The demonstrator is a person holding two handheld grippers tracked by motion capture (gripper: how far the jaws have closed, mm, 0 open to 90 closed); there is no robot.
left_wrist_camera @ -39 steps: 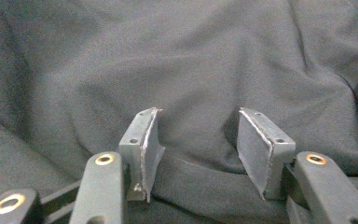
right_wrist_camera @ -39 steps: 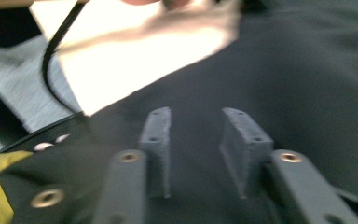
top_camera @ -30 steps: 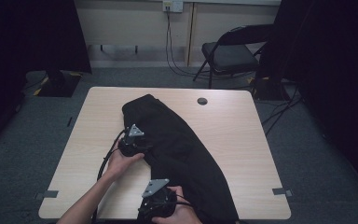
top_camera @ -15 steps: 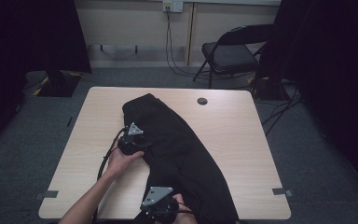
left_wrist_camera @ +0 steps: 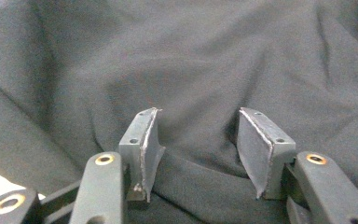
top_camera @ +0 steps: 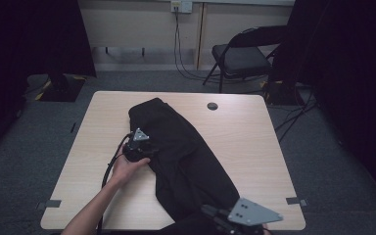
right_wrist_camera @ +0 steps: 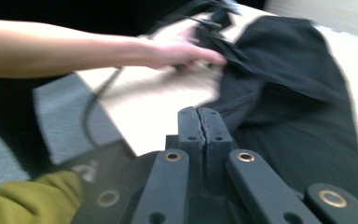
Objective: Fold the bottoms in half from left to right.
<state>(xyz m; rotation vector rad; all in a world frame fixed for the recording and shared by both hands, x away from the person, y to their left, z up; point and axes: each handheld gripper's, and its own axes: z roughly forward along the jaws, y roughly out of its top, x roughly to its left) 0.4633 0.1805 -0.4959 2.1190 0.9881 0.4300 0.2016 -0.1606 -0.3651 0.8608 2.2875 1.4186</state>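
Note:
A black garment (top_camera: 186,152) lies diagonally across the light wooden table (top_camera: 264,147). My left gripper (top_camera: 144,147) rests on the garment's left edge near its upper end. In the left gripper view its jaws (left_wrist_camera: 198,114) stand open, with a low ridge of the black cloth (left_wrist_camera: 191,70) between them and the pads clear of it. My right gripper (top_camera: 209,211) hovers at the table's near edge over the garment's lower end. In the right gripper view it (right_wrist_camera: 198,111) is shut, pads together, and I see no cloth caught in them. The garment (right_wrist_camera: 298,93) lies beyond, with the left hand (right_wrist_camera: 182,49) on it.
A round cable hole (top_camera: 212,105) sits at the table's far middle. Tape marks (top_camera: 53,203) (top_camera: 296,200) flank the near corners on the floor. A black folding chair (top_camera: 240,56) stands behind the table, with cables hanging from a wall socket (top_camera: 181,6).
My right gripper has swung right and risen toward the camera at the near edge. The left hand and gripper have stayed put, and the garment lies as before.

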